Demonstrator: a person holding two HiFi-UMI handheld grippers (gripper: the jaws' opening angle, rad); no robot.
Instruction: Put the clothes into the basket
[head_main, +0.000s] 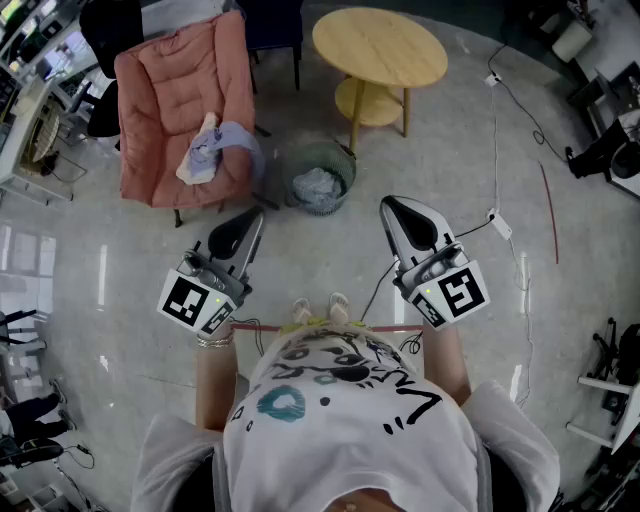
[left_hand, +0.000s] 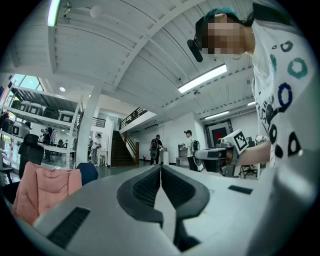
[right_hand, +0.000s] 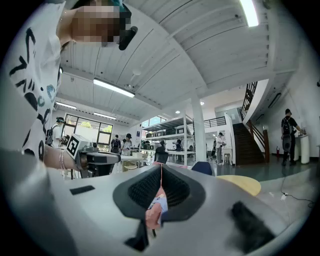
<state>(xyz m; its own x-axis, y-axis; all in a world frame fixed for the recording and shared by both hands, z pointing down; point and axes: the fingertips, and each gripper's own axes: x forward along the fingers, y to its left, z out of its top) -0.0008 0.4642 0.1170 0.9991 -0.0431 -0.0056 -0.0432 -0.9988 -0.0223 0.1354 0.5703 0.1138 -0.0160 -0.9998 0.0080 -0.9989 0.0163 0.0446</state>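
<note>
A lavender and cream bundle of clothes (head_main: 213, 150) lies on the seat of a pink padded chair (head_main: 170, 90). To its right on the floor stands a dark mesh basket (head_main: 319, 176) with a pale cloth inside. My left gripper (head_main: 257, 215) hovers level just in front of the chair and basket, jaws shut and empty (left_hand: 161, 167). My right gripper (head_main: 386, 204) is held level to the right of the basket, also shut (right_hand: 161, 167). Through the slot under its jaws I glimpse the clothes (right_hand: 159, 204) on the chair, far off and not held.
A round wooden table (head_main: 380, 45) with a lower shelf stands behind the basket. Cables (head_main: 497, 150) trail across the grey floor at the right. Desks and equipment line the left edge. The person's feet (head_main: 320, 310) are near the grippers. People stand in the distance (left_hand: 157, 147).
</note>
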